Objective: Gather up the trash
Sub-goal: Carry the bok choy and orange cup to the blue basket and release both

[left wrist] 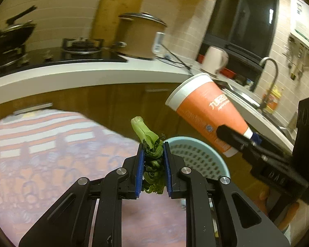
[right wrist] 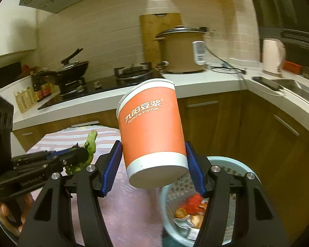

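the left gripper (left wrist: 153, 150) is pinching a wilted green vegetable scrap (left wrist: 148, 142) between narrow blue pads, above the patterned tablecloth (left wrist: 51, 154). the right gripper (right wrist: 153, 160) is clamping an orange joyoung soymilk paper cup (right wrist: 152, 131), tilted, above the light blue perforated trash basket (right wrist: 255, 177), which is holding red and orange wrappers (right wrist: 193, 207).
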`<state>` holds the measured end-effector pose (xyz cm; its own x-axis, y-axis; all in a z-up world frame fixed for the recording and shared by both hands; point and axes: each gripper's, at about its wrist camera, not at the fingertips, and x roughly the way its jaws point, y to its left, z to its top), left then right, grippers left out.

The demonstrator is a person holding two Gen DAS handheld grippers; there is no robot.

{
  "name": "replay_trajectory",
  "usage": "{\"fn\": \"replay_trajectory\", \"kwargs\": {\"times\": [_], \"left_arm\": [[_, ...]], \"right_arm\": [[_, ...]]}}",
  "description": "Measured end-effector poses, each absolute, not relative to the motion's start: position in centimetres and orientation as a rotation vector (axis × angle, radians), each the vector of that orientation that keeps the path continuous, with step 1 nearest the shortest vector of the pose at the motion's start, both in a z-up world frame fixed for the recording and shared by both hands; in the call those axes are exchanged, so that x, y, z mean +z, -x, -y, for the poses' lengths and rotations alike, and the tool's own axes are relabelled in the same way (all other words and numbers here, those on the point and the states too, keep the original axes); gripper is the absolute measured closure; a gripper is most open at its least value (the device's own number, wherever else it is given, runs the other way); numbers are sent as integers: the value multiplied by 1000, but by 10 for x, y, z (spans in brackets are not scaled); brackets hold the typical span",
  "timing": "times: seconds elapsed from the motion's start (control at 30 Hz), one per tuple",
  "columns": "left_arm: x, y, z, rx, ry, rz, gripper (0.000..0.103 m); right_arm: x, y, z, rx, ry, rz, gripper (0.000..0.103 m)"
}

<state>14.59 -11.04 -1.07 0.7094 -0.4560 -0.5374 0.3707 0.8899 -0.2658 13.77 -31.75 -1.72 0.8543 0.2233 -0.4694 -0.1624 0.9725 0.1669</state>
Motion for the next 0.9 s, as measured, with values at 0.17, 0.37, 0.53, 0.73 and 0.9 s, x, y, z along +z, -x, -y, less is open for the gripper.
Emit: {"fn": "replay_trajectory", "kwargs": {"times": [0.17, 0.37, 0.53, 0.73, 0.9], "left_arm": [[-13, -150, 146, -522, 111, -641, 87], [-31, -165, 186, -603, 87, -703, 87], [-56, -183, 210, -645, 78, -778, 87], [-81, -201, 228, -659, 63, -838, 73], [-93, -204, 230, -645, 44, -851, 52]], "right_arm": [[-29, -131, 343, 147, -136, -524, 46], [-60, -131, 375, 61, -195, -599, 46], [-93, -137, 401, -7, -265, -679, 46], [-119, -147, 413, -52, -291, -759, 43], [-136, -150, 421, -77, -311, -808, 39]]}}
